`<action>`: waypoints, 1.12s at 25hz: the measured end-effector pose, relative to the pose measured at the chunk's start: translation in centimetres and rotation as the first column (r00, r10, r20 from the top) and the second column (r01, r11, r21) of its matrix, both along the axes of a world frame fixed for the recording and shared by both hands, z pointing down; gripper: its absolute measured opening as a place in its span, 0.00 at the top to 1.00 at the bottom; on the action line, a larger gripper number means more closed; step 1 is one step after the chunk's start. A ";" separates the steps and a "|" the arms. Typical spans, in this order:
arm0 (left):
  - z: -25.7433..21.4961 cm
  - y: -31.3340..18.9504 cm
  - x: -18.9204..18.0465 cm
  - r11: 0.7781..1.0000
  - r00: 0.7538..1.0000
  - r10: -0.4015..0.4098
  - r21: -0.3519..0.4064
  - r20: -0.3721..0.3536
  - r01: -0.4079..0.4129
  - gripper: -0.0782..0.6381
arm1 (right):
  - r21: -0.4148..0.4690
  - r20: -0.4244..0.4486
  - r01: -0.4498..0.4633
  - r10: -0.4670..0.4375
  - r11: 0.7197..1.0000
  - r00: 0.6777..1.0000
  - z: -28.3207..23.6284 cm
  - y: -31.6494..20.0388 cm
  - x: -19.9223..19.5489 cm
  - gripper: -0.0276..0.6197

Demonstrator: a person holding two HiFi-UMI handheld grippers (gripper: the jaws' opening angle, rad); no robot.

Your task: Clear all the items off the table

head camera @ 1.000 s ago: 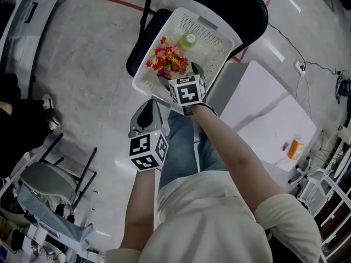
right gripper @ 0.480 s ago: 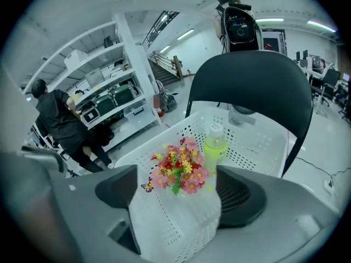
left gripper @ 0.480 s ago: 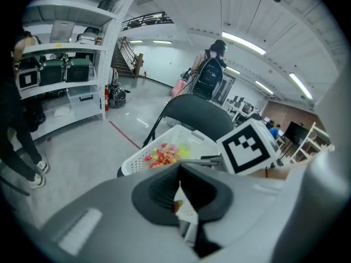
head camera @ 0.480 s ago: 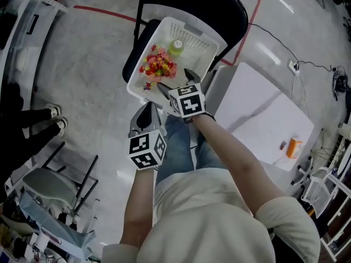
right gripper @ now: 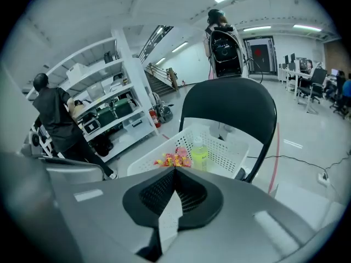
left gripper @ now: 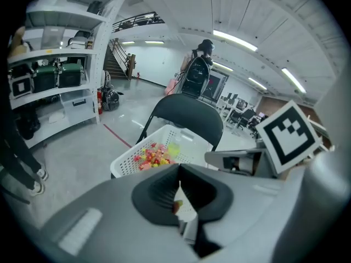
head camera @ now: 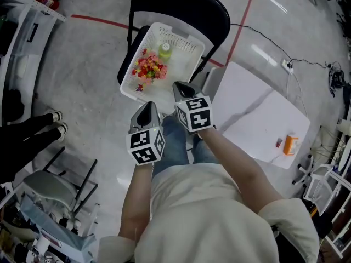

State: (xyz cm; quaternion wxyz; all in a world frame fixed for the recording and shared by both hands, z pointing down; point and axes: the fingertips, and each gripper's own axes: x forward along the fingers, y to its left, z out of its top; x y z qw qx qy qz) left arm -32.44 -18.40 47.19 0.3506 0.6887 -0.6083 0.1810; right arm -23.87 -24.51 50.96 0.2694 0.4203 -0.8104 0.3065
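A white basket (head camera: 178, 64) sits on a black folding chair (head camera: 181, 7). It holds a bunch of red and yellow flowers (head camera: 148, 69) and a green bottle (head camera: 165, 50). My right gripper (head camera: 182, 86) hangs over the basket's near rim; its jaws have just been closing, now stand shut and hold nothing. My left gripper (head camera: 147, 109) is lower and to the left, also shut and empty. The right gripper view has its gripper (right gripper: 174, 171) facing the basket (right gripper: 225, 149), flowers (right gripper: 173, 159) and bottle (right gripper: 199, 156). The left gripper (left gripper: 178, 171) faces the basket (left gripper: 131, 153) and flowers (left gripper: 152, 155).
A white table (head camera: 258, 114) stands at the right with an orange item (head camera: 289, 144) and a small piece (head camera: 278, 142) near its far corner. A person's legs (head camera: 33, 127) are at the left. Shelving (left gripper: 55, 64) lines the left wall; another person (right gripper: 52, 119) stands there.
My right gripper has lifted out of the basket, drawn back toward me and shut its jaws. The left gripper has risen a little. The basket now sits farther up the picture.
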 end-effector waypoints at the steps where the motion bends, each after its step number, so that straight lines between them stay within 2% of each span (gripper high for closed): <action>1: -0.1 0.1 0.3 1.000 1.000 0.003 0.001 -0.001 -0.003 0.88 | 0.007 0.004 -0.005 0.004 1.000 1.000 -0.5 0.1 0.4 0.96; 11: -1.9 0.7 3.2 0.998 0.998 0.062 0.014 0.004 -0.062 0.88 | 0.055 0.050 -0.008 0.005 0.998 0.999 -5.0 1.6 2.9 0.96; 18: -2.9 1.0 6.3 0.988 0.988 0.152 0.023 0.020 -0.153 0.88 | 0.073 0.060 -0.043 0.039 0.996 0.997 -6.7 3.7 6.7 0.96; 23: -3.6 1.1 10.2 0.969 0.970 0.241 0.039 0.035 -0.243 0.88 | 0.084 0.063 -0.100 0.095 0.991 0.993 -7.8 5.5 10.8 0.96; 28: -4.7 0.7 15.1 0.936 0.938 0.345 0.062 0.044 -0.347 0.88 | 0.104 0.079 -0.209 0.201 0.972 0.976 -9.0 7.0 16.2 0.96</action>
